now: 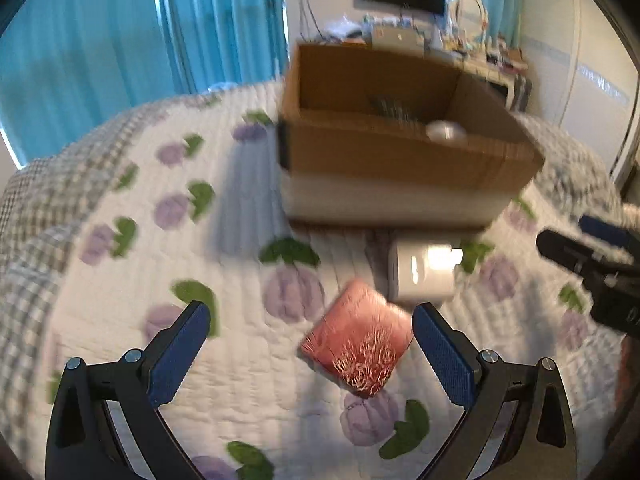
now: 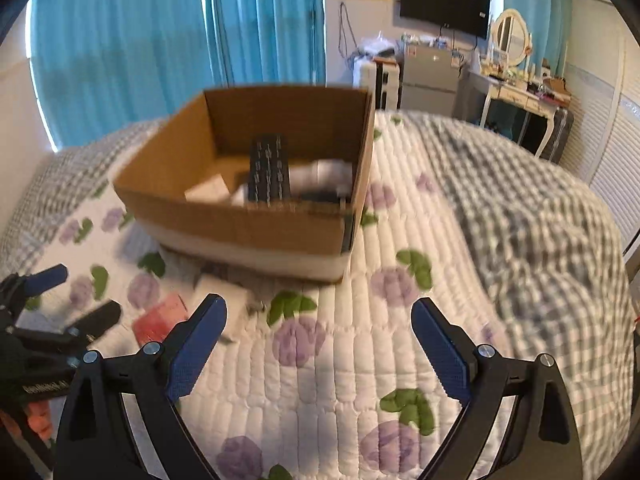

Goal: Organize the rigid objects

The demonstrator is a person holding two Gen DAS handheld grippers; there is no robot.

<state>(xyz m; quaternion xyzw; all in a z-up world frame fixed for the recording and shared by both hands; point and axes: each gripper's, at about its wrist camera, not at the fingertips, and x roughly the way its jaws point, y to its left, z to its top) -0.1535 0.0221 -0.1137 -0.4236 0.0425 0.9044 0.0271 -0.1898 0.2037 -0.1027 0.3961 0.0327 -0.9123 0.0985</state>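
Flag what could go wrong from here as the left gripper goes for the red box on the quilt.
1. The red box lies skewed between the open left gripper fingers, nearer the right one, so closing may twist or push it rather than clamp it.
2. The white box sits close behind and could get nudged.
3. The soft quilt may let the red box sink or tip under pressure.
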